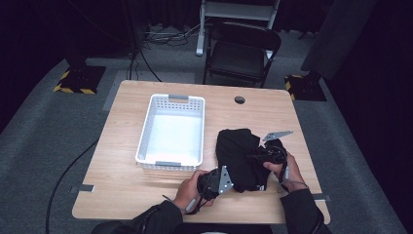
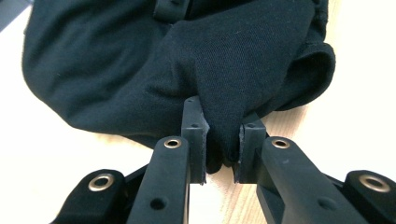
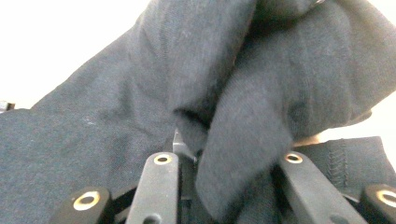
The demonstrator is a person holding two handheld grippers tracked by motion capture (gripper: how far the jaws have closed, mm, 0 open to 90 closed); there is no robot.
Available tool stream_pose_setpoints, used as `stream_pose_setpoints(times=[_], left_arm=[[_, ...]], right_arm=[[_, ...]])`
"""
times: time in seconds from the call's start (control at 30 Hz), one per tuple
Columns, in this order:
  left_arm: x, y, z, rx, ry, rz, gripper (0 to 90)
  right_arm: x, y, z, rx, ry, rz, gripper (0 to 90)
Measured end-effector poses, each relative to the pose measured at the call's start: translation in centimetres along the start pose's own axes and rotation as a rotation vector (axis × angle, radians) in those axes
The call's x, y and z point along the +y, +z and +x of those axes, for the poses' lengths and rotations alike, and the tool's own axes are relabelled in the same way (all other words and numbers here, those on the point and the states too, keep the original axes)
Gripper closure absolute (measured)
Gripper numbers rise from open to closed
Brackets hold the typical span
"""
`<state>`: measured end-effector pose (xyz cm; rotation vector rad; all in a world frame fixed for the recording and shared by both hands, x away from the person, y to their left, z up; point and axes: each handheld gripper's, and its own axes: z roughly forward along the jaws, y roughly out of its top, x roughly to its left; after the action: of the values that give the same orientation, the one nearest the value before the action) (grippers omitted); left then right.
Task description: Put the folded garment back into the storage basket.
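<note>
A crumpled black cotton garment (image 1: 239, 157) lies bunched on the light wooden worktop (image 1: 122, 185), toward the 4 o'clock part of the surface as the high view shows it. At 9 o'clock from the garment, just beside it, stands a white perforated plastic basket (image 1: 171, 130).

The left claw (image 2: 223, 148) meets the garment's near edge from 7 o'clock. In the left gripper view its two black jaws are clamped on a fold of the cloth, which bulges up between them and hangs over their tips. The left hand (image 1: 188, 190) grips the tool near the worktop's front edge.

The right claw (image 3: 219, 161) comes in from 3 o'clock of the garment, held by the right hand (image 1: 284, 170). In the right gripper view a thick twist of cloth runs down between its jaws, which are pinched on it; one jaw tip is buried under the fabric.

A black folding chair (image 1: 242, 51) stands on the grey carpet at 12 o'clock, beyond the worktop.
</note>
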<state>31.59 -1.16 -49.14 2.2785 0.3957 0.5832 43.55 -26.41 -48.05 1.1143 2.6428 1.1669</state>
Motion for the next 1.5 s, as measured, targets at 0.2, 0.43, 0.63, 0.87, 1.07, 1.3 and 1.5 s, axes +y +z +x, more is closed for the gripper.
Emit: stream_pose_setpoints(times=[0.2, 0.43, 0.63, 0.87, 1.07, 1.3, 1.5], left_arm=[[0.3, -1.0, 0.0, 0.016, 0.001, -0.027, 77.7], [0.6, -1.9, 0.3, 0.037, 0.005, -0.051, 77.6], [1.0, -2.5, 0.6, 0.040, 0.005, -0.063, 77.6], [1.3, -2.9, 0.8, 0.046, 0.016, -0.072, 77.6], [1.4, -3.2, 1.1, 0.055, 0.016, -0.079, 77.6], [1.6, -3.6, 1.6, 0.069, 0.009, -0.086, 77.5], [2.0, -4.0, 2.0, 0.078, 0.008, -0.098, 77.4]], right_arm=[[0.2, -0.9, 0.6, 0.007, -0.008, -0.039, 71.7], [0.7, -2.0, 1.5, -0.023, -0.027, -0.086, 71.9], [1.0, -2.7, 2.2, -0.043, -0.037, -0.110, 71.9], [1.4, -3.3, 2.7, -0.061, -0.046, -0.128, 71.9], [1.7, -3.6, 2.9, -0.067, -0.043, -0.139, 71.9], [2.5, -3.9, 3.4, -0.089, -0.048, -0.148, 71.9], [3.5, -4.5, 3.8, -0.108, -0.060, -0.154, 71.9]])
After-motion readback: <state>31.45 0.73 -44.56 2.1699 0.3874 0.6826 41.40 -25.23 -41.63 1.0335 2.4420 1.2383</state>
